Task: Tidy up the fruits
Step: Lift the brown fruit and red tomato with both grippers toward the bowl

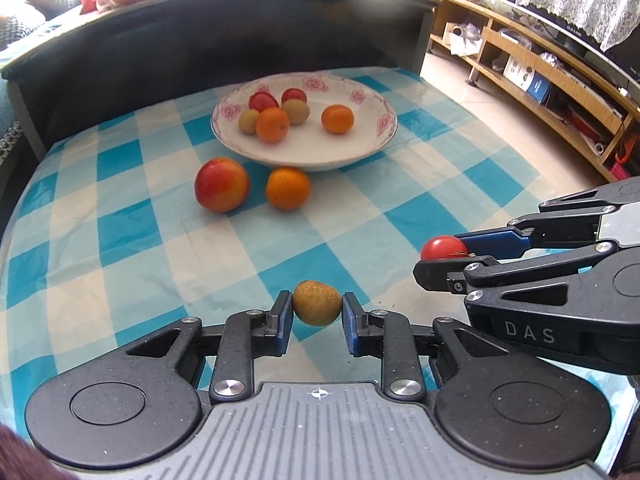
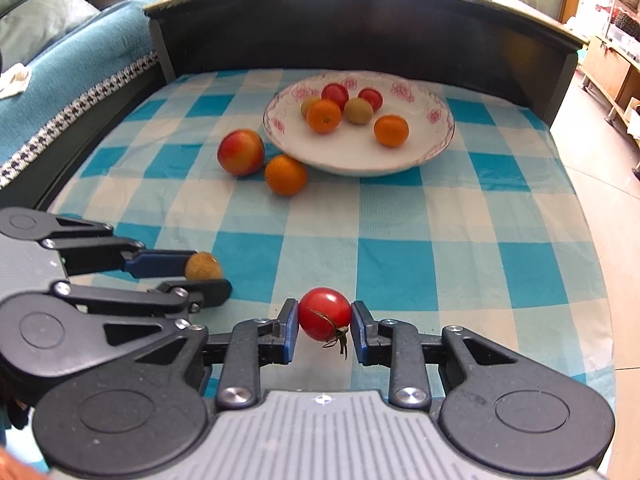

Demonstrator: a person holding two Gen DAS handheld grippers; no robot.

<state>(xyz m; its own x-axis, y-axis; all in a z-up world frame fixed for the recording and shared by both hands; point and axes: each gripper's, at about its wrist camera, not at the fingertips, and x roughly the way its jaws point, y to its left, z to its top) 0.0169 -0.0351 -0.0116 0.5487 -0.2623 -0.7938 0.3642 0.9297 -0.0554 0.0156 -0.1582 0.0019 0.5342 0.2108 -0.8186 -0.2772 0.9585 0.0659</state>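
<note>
We are clamping our left gripper (image 1: 317,314) on a tan longan (image 1: 317,303) and our right gripper (image 2: 325,325) on a cherry tomato (image 2: 325,313), both seemingly lifted just off the checkered cloth (image 1: 120,248). At twelve o'clock the floral plate (image 1: 360,152) is holding six small fruits; an apple (image 1: 222,189) and an orange (image 1: 288,187) are lying at its seven o'clock edge.

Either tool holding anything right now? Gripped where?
Both. Left tool pinches the small yellow-brown fruit across its sides; right tool pinches the cherry tomato across its sides, stem hanging down.
</note>
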